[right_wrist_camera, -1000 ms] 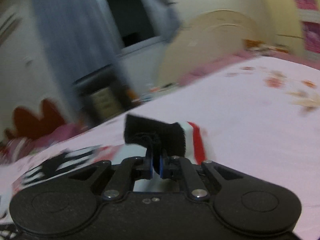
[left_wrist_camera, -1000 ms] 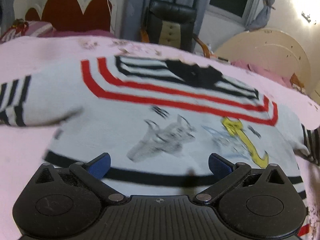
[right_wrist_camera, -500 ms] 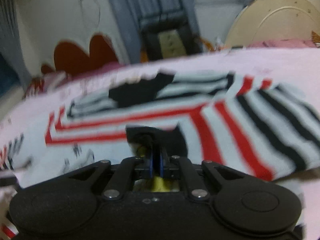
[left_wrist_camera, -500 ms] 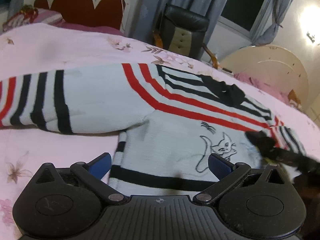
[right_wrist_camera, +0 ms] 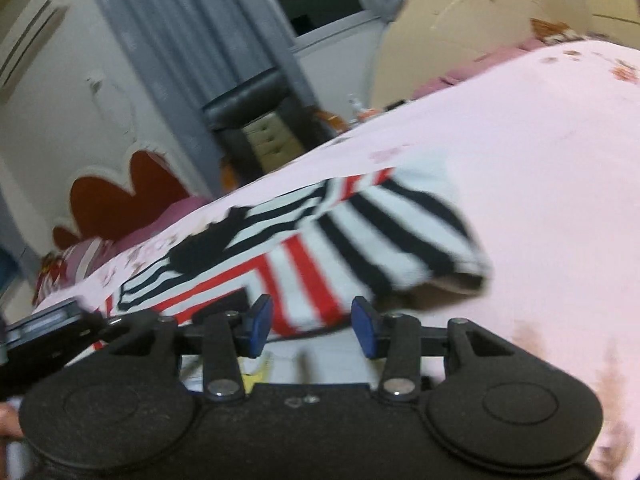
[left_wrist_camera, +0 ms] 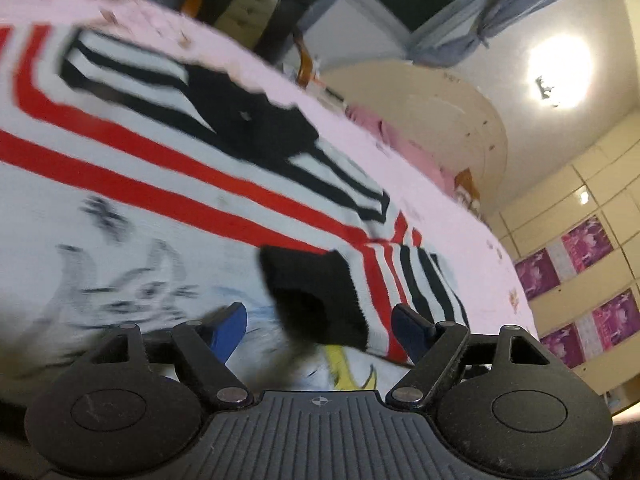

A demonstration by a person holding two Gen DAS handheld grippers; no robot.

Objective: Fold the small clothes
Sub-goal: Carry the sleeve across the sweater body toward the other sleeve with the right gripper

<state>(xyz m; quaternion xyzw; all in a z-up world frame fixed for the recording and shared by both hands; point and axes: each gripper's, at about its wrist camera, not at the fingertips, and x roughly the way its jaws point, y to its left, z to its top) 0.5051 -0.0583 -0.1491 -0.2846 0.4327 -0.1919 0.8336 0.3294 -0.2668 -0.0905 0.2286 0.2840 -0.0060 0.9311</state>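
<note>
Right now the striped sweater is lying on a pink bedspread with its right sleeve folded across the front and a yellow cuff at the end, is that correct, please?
Not quite: the cuff is black, not yellow. The left wrist view shows it lying on the front of the striped sweater, which does rest on the pink bedspread with that sleeve folded across.

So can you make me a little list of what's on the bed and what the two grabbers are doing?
garment: white sweater with red and black stripes, cat drawing on the front
surface: pink flowered bedsheet
sleeve: one striped sleeve folded over the sweater's front, black cuff lying on it
left gripper: jaws closing, either side of the cuff, pads not pressing it
right gripper: jaws opening, nothing pinched, above the folded sleeve
background: red scalloped headboard, black chair
</note>
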